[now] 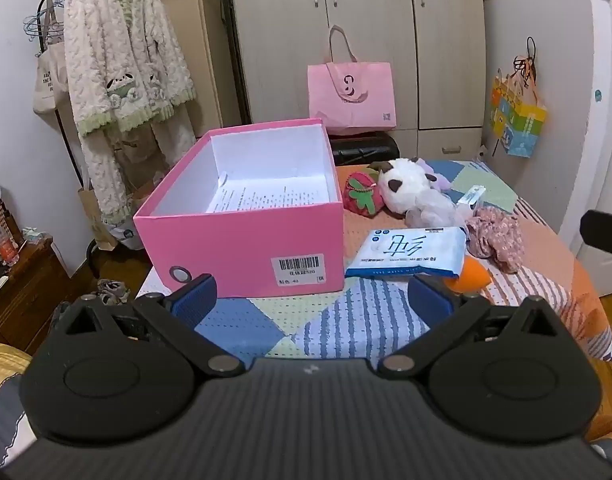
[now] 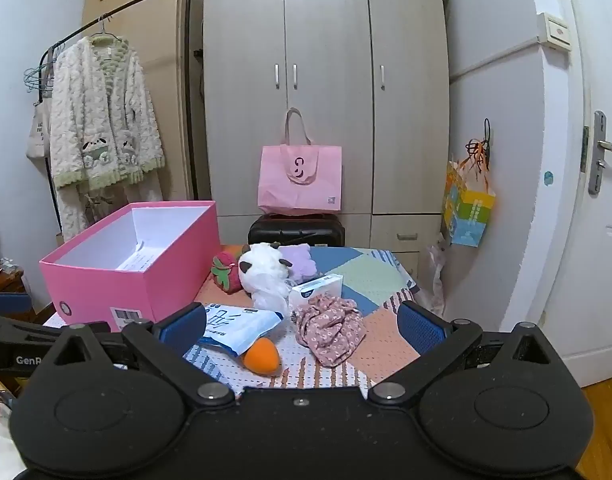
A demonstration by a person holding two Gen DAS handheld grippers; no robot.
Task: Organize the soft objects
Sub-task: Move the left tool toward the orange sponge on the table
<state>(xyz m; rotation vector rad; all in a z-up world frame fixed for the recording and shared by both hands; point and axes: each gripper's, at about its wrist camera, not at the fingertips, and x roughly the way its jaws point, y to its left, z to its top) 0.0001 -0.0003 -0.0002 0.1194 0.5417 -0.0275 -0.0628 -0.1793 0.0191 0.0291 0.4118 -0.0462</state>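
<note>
Both claws, left (image 1: pixel 311 300) and right (image 2: pixel 302 326), gape empty; ahead, the slippery tissue pack (image 2: pixel 242 326) (half over the orange sponge (image 2: pixel 262 356)) may slide from a pinch.

The left gripper (image 1: pixel 311 300) hangs wide open over the patchwork-covered bench (image 1: pixel 333 320), nothing between its blue pads (image 1: pixel 196 300). The pink box (image 1: pixel 242 216) sits open with a printed sheet (image 1: pixel 262 198) inside. Right of the box lie a wipes pack (image 1: pixel 409 252), a strawberry plush (image 1: pixel 361 198), a white plush animal (image 1: pixel 413 196) and a floral scrunchie (image 1: pixel 495 236). An orange sponge (image 1: pixel 467 276) peeks from under the wipes pack.
</note>
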